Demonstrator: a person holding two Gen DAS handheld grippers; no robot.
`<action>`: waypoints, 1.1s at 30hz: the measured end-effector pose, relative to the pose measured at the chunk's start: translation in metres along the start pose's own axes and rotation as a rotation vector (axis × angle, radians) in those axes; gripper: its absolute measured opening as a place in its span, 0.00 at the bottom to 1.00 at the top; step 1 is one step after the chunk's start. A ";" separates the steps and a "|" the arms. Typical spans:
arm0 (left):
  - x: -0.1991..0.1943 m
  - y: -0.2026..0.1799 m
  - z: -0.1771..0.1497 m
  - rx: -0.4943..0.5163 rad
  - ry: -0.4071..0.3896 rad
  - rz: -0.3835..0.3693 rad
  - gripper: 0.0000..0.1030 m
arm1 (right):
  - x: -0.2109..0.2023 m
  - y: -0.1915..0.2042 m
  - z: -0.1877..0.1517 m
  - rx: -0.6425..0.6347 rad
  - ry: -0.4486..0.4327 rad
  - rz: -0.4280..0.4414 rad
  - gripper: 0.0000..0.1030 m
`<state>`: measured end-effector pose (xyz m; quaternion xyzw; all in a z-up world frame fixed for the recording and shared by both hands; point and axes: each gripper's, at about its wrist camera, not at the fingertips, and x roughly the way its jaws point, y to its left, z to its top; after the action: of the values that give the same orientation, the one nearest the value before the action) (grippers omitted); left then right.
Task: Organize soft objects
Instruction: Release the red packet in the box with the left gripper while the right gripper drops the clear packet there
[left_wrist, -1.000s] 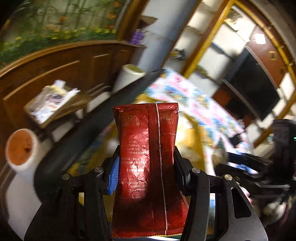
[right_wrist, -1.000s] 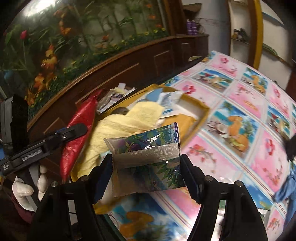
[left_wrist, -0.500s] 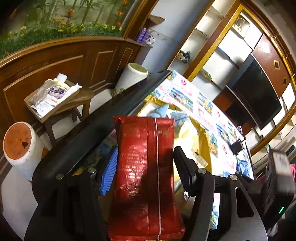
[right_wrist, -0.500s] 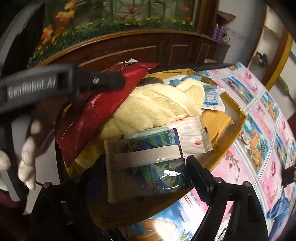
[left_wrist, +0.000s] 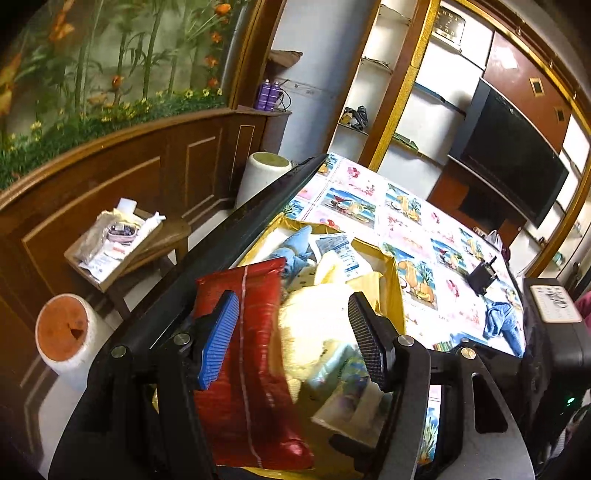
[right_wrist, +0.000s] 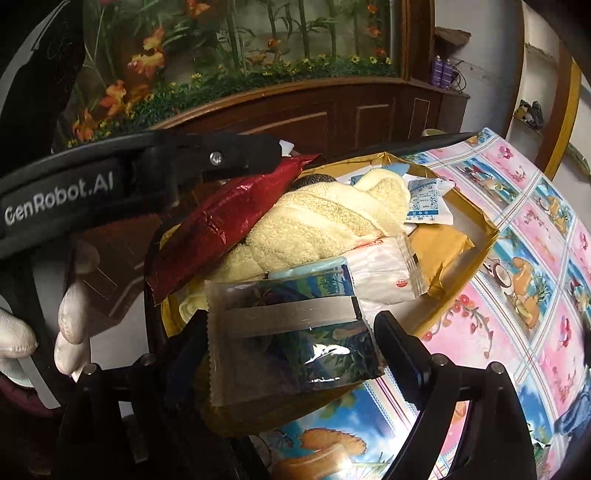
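The right gripper (right_wrist: 291, 347) jaws are opening, pads clear of the leaf-print pouch (right_wrist: 291, 332) at the yellow box's (right_wrist: 491, 230) near edge. The left gripper (left_wrist: 291, 343) stands half open; its red foil packet (left_wrist: 247, 354) lies loose along the box's left edge. Best lift both straight up, so neither snags.

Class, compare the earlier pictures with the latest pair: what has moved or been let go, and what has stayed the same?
Both tongs have let go. The left tongs spread off the red packet, now lying on the yellow towel. The right tongs are opening, leaving the leaf-print packet loose at the yellow box edge. Towel, box and other packets stayed put.
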<state>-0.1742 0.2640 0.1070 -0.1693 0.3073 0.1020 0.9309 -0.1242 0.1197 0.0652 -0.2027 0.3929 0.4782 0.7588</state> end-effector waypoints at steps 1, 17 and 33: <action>-0.001 -0.003 0.001 0.006 -0.004 0.009 0.60 | 0.002 -0.001 0.000 -0.005 0.000 0.011 0.87; -0.010 -0.002 0.009 -0.022 -0.036 0.060 0.60 | -0.016 -0.033 -0.009 0.002 -0.234 0.161 1.00; 0.014 -0.087 -0.011 0.268 0.014 0.162 0.60 | -0.120 -0.144 -0.063 0.492 -0.396 -0.093 0.98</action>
<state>-0.1442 0.1811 0.1121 -0.0191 0.3372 0.1336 0.9317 -0.0498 -0.0578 0.1119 0.0664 0.3318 0.3635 0.8680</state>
